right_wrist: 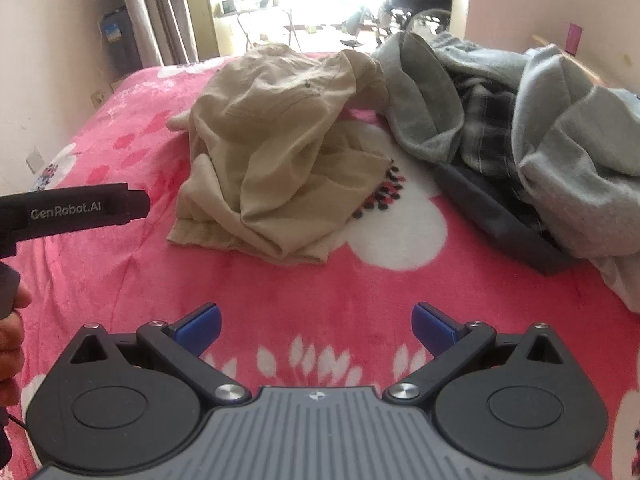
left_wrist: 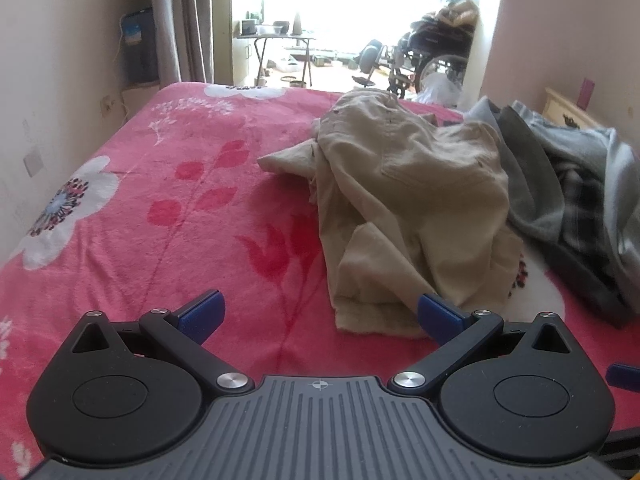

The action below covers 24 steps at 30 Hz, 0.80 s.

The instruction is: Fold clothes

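A crumpled beige garment (left_wrist: 404, 208) lies in a heap on the pink flowered blanket (left_wrist: 160, 240); it also shows in the right wrist view (right_wrist: 276, 152). A pile of grey and plaid clothes (left_wrist: 568, 192) lies to its right, also seen in the right wrist view (right_wrist: 520, 132). My left gripper (left_wrist: 320, 314) is open and empty, its right blue pad (left_wrist: 438, 314) at the beige garment's near hem. My right gripper (right_wrist: 316, 326) is open and empty, over the blanket (right_wrist: 120, 280), short of the beige garment. The left gripper's body (right_wrist: 76, 210) shows at the left of the right wrist view.
The bed runs along a wall on the left (left_wrist: 60, 80). Beyond the foot of the bed are curtains (left_wrist: 184, 20), a folding table (left_wrist: 276, 40) and a wheelchair (left_wrist: 432, 52) in bright light. A wooden nightstand (left_wrist: 568, 108) stands at the right.
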### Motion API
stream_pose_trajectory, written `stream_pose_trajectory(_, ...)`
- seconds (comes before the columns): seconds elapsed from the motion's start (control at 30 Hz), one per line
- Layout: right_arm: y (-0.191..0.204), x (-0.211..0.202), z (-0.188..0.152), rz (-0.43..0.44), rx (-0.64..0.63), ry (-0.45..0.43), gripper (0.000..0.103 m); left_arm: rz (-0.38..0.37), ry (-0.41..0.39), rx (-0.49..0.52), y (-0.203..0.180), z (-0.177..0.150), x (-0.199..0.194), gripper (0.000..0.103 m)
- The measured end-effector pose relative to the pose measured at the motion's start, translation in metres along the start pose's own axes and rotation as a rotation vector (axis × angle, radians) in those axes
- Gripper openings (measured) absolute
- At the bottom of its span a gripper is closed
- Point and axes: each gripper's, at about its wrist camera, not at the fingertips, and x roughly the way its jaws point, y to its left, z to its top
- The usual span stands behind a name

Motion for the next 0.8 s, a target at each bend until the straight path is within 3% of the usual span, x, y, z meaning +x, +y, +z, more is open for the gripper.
stream_pose_trajectory(0.2,-0.022,0.010,0.021,0.111,0.004,-0.097,0.103,-0.035,0.017,-0.031,0.008,0.008,0.018,0.099)
stream_pose_trajectory(0.3,-0.036,0.018,0.047,0.150,0.021,-0.183,0.103,-0.037,-0.026,-0.019,0.007,0.020,0.028,0.095)
stream_pose_trajectory(0.4,-0.048,0.041,0.084,0.148,0.026,-0.221,0.103,-0.032,-0.082,-0.004,0.005,0.036,0.040,0.082)
stream_pose_trajectory(0.53,-0.062,0.084,0.140,0.220,0.101,-0.187,0.103,-0.038,-0.131,-0.004,0.002,0.062,0.064,0.075)
stream_pose_trajectory(0.67,-0.074,0.132,0.181,0.311,0.209,-0.114,0.103,-0.097,-0.099,-0.037,-0.003,0.087,0.095,0.088)
stream_pose_trajectory(0.73,-0.078,0.149,0.192,0.331,0.261,-0.089,0.099,-0.110,-0.097,-0.031,-0.009,0.096,0.111,0.090)
stream_pose_trajectory(0.8,-0.077,0.148,0.193,0.350,0.246,-0.097,0.088,-0.120,-0.077,0.001,-0.018,0.099,0.127,0.083)
